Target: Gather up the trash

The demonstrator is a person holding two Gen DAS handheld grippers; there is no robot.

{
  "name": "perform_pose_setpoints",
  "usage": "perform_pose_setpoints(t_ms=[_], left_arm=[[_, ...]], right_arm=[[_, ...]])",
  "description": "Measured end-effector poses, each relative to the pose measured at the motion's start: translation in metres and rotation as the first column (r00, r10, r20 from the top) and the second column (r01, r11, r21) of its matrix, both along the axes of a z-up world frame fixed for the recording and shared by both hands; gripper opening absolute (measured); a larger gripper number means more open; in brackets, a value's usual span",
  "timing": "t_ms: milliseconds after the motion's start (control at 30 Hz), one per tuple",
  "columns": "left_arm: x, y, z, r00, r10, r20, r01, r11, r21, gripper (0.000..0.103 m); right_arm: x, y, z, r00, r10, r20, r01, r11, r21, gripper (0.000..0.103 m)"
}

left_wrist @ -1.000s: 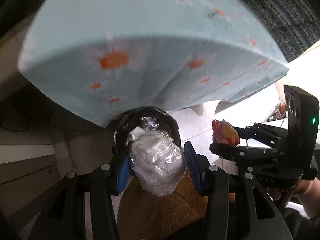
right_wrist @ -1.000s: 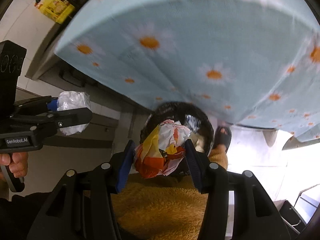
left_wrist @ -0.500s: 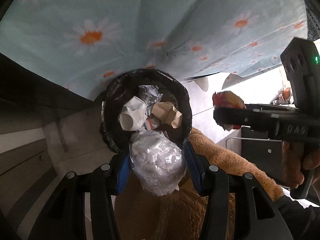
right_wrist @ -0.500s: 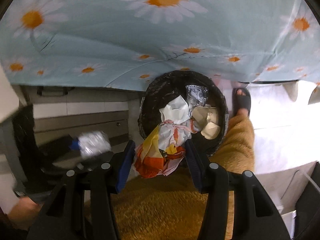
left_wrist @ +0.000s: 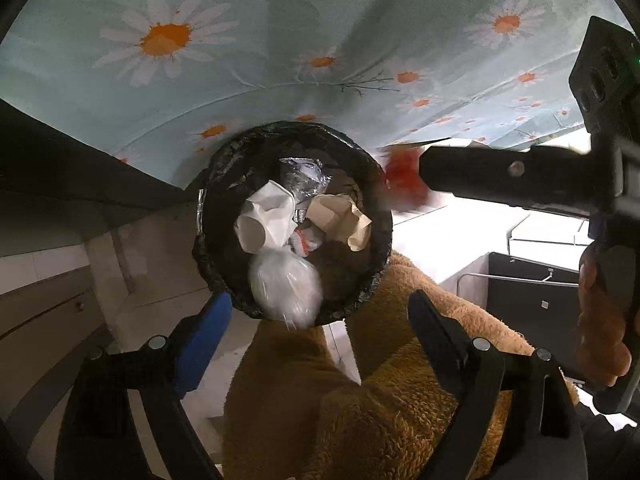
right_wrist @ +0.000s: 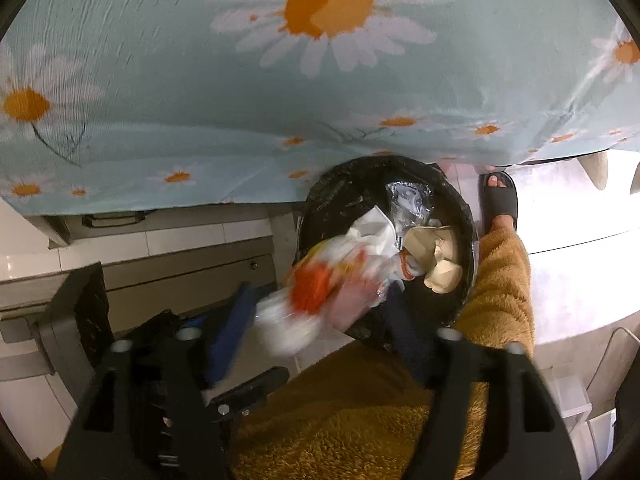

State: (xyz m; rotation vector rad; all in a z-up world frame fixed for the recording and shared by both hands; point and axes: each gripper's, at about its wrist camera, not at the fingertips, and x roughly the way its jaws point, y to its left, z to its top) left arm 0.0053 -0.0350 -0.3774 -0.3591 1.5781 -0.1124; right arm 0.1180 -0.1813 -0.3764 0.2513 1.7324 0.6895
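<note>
Left tool (left_wrist: 316, 320) agape above bin (left_wrist: 376, 176)

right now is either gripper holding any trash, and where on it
Nothing is held. The left gripper is open, its clear plastic wad loose over the bin. The right gripper is open, its orange-and-white wrapper loose too.

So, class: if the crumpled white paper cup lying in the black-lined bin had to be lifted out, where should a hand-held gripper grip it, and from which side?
Come straight down from above. Pinch the crumpled white paper cup across its crushed upper body; it lies on top of the trash in the black-lined bin, folds exposed.
</note>
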Motion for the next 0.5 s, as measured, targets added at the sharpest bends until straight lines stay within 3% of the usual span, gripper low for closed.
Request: perform_pose_setpoints(t_ms=[500], left_arm=[[0.001, 0.004, 0.025, 0.998, 0.009, 0.054, -0.009, 1.000, 0.011, 0.087]], right_arm=[[-0.008, -0.016, 0.028, 0.999, -0.039, 0.032, 0.038, 0.999, 0.028, 0.072]])
